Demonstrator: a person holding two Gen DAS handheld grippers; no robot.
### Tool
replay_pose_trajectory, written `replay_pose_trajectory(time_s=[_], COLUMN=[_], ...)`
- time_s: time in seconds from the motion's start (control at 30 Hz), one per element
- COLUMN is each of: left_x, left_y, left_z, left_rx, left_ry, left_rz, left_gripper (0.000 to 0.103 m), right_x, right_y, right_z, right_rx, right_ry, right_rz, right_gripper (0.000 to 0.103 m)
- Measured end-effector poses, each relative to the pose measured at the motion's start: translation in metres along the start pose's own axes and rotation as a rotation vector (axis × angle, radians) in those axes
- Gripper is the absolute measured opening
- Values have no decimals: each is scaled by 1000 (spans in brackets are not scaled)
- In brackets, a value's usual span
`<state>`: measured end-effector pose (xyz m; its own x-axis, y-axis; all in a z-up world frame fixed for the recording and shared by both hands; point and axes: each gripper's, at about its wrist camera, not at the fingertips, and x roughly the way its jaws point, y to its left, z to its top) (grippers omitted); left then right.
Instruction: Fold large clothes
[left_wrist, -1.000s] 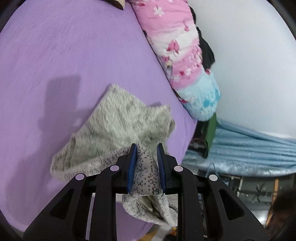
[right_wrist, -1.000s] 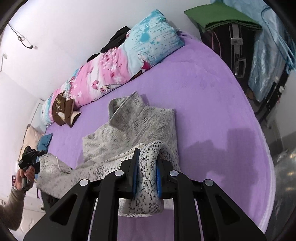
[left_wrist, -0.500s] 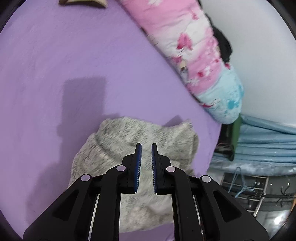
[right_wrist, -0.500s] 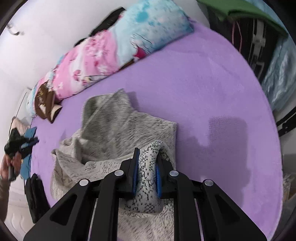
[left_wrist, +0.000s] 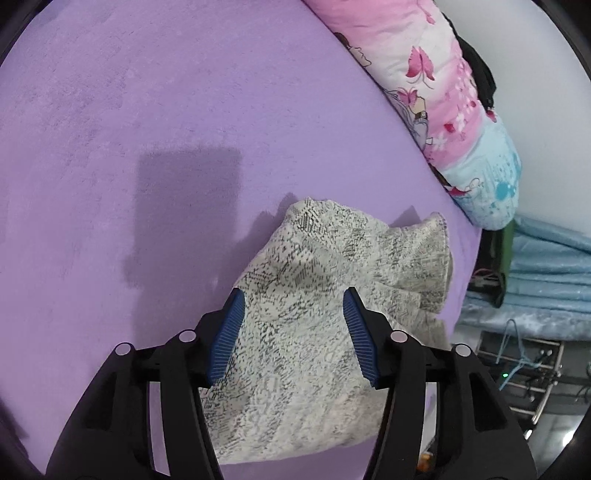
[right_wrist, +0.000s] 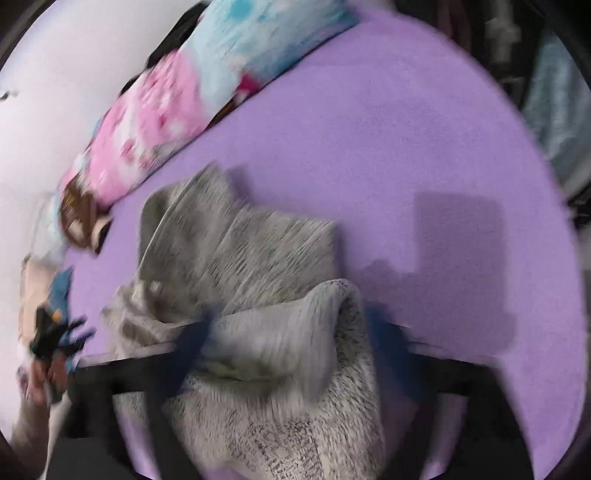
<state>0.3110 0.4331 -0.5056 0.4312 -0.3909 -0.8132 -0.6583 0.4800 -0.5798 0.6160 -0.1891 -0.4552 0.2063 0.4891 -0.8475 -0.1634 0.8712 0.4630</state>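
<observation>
While both grippers are pointing down at the bed, this is how things are lying:
Bed (left_wrist: 155, 110): purple cover; wide bare stretch lying open on the far side of the garment; foot edge curving past the garment's right in the left wrist view.
Long pillow (left_wrist: 443, 96): pink and blue, lying along the wall-side edge.
Sweater (left_wrist: 314, 314): grey-speckled knit, bunched in folds near the bed's near edge.
Left gripper (left_wrist: 293, 306): jaws opening, about half apart; knit lying between and under them, pads not pressing it.
Right gripper (right_wrist: 288, 332): jaws opening wide; a fold of sweater (right_wrist: 280, 332) sitting between them, unpinched; picture blurred.
Right view only: person's hand (right_wrist: 44, 369) holding the left gripper (right_wrist: 55, 332) at the left rim.
</observation>
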Motion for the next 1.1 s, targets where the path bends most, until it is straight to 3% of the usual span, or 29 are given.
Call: replay_pose_trajectory(time_s=[0.07, 0.2, 0.37, 0.47, 0.53, 0.67, 0.77, 0.83, 0.93, 1.0, 1.1], left_x=[1, 5, 16, 28, 32, 38, 43, 48, 63, 70, 79], left_y=[0, -5, -24, -29, -26, -12, -11, -11, -9, -9, -8], left_z=[-5, -16, -42, -54, -54, -39, -25, -17, -5, 0, 6], left_rx=[12, 48, 183, 281, 297, 230, 214, 206, 180, 166, 149], left_ry=[8, 22, 42, 45, 27, 4, -10, -15, 20, 32, 43], left_rz=[3, 13, 53, 143, 185, 164, 156, 135, 106, 93, 84], left_gripper=[55, 56, 63, 67, 69, 70, 70, 70, 70, 67, 49], right_x=[-12, -21, -19, -2, 9, 22, 24, 25, 28, 28, 28], right_y=[-5, 0, 38, 55, 52, 36, 28, 23, 16, 13, 16], right_z=[7, 8, -12, -26, -27, -12, -2, 2, 8, 11, 17], right_rx=[61, 57, -201, -389, -391, -268, -193, -152, -108, -82, -71], right_ry=[-23, -45, -69, -48, -14, 11, 13, 16, 27, 22, 7], right_rz=[54, 56, -43, -168, -195, -132, -120, -98, -93, -91, -112], right_gripper=[97, 97, 97, 97, 94, 79, 52, 40, 16, 15, 14])
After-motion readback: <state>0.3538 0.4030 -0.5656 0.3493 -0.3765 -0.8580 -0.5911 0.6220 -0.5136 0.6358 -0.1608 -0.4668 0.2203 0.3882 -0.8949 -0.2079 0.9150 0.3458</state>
